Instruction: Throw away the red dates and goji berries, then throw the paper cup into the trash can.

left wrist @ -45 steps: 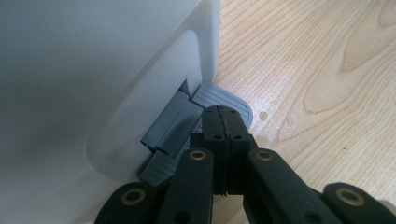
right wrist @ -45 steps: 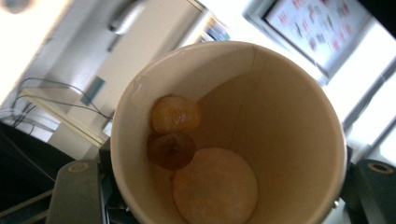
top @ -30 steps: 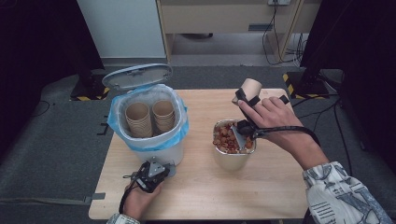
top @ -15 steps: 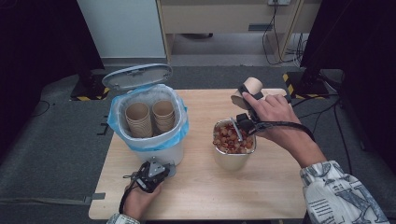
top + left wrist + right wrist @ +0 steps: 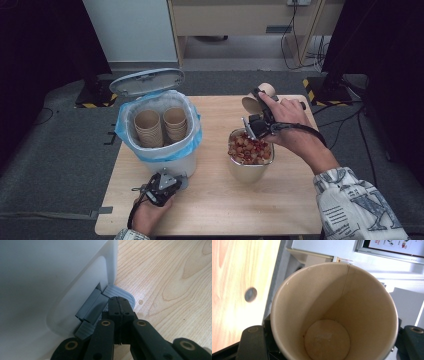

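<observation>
A white pedal bin (image 5: 165,159) with a blue liner stands at the table's left, its lid (image 5: 146,81) up. Two stacks of brown paper cups (image 5: 148,127) sit inside it. My left gripper (image 5: 165,184) lies in front of the bin. Its jaws are shut, and its tip (image 5: 120,301) rests on the grey pedal (image 5: 118,292). My right gripper (image 5: 256,111) is shut on a brown paper cup (image 5: 251,103), held on its side above the far rim of a metal pot (image 5: 248,169). The pot holds brown and red pieces (image 5: 248,148). The cup (image 5: 334,315) is empty, between my right fingers (image 5: 253,340).
The wooden table (image 5: 220,200) has free room in front of the pot and at its right. Its far edge lies just behind the cup. Cabinets and cables stand on the floor beyond, and dark curtains hang at both sides.
My right gripper has carried the cup slightly left, still above the pot. The left gripper stays on the pedal, and the lid stays up.
</observation>
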`<act>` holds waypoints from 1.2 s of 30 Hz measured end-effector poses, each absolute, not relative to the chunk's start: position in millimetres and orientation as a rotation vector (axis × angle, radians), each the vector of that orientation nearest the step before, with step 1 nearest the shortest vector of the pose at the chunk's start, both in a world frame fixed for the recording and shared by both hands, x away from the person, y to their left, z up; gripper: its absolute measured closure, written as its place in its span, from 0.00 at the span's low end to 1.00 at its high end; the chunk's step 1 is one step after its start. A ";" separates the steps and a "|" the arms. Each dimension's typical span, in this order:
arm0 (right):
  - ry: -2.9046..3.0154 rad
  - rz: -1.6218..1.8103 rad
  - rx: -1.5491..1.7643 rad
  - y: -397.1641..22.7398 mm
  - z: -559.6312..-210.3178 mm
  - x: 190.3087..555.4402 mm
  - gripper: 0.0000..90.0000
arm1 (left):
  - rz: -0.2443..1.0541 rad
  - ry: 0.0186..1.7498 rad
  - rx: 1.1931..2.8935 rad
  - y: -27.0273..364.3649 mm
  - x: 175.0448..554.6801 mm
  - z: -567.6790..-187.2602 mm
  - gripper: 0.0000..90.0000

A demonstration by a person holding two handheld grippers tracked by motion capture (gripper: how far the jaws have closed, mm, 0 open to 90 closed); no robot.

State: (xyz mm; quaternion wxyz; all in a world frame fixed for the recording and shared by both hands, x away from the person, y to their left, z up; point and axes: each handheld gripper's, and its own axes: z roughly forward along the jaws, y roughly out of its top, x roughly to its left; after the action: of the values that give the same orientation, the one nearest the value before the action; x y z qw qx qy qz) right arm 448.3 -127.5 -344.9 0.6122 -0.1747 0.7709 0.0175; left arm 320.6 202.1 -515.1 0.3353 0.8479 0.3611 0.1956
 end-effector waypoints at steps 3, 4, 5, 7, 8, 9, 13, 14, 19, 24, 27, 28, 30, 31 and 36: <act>1.799 0.092 -0.380 -124.7 -344.7 450.9 0.31 | 0.510 0.942 2.212 202.2 320.6 -515.2 1.00; 1.804 0.104 -0.371 -123.9 -344.5 451.3 0.31 | 0.510 0.942 2.211 202.2 320.7 -515.2 1.00; 1.814 0.128 -0.358 -123.1 -344.4 452.0 0.31 | 0.509 0.942 2.211 202.2 320.7 -515.2 1.00; 1.823 0.152 -0.341 -121.8 -343.8 452.6 0.31 | 0.509 0.942 2.211 202.3 320.7 -515.2 1.00; 1.830 0.168 -0.333 -121.2 -342.9 452.9 0.31 | 0.508 0.942 2.211 202.3 320.7 -515.2 1.00; 1.834 0.187 -0.321 -120.6 -342.6 453.3 0.31 | 0.508 0.942 2.210 202.3 320.7 -515.2 1.00; 1.860 0.261 -0.281 -118.0 -339.9 454.5 0.31 | 0.508 0.942 2.210 202.3 320.7 -515.2 1.00; 1.866 0.282 -0.265 -117.5 -339.1 454.7 0.31 | 0.508 0.942 2.210 202.3 320.7 -515.2 1.00; 1.892 0.376 -0.202 -116.0 -333.1 456.9 0.31 | 0.507 0.942 2.209 202.4 320.7 -515.3 1.00; 1.916 0.453 -0.147 -116.1 -329.6 459.6 0.31 | 0.507 0.941 2.210 202.2 320.6 -515.3 1.00; 1.943 0.515 -0.093 -117.8 -328.1 462.7 0.31 | 0.507 0.941 2.210 202.1 320.7 -515.3 1.00; 1.954 0.534 -0.078 -118.6 -327.6 463.8 0.31 | 0.506 0.942 2.209 202.2 320.7 -515.3 1.00; 1.967 0.572 -0.044 -120.0 -326.5 465.5 0.31 | 0.506 0.941 2.210 202.3 320.7 -515.3 1.00; 1.972 0.591 -0.033 -120.9 -325.6 466.5 0.31 | 0.505 0.942 2.209 202.3 320.7 -515.3 1.00; 2.006 0.702 0.044 -123.6 -320.8 468.8 0.31 | 0.503 0.942 2.207 202.7 320.8 -515.4 1.00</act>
State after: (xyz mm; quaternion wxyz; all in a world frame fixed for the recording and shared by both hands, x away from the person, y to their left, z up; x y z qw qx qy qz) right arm 468.8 -123.6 -320.8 0.4866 0.0179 0.8245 0.2884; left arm 320.8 202.7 -515.4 0.3380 0.8472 0.3615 0.1931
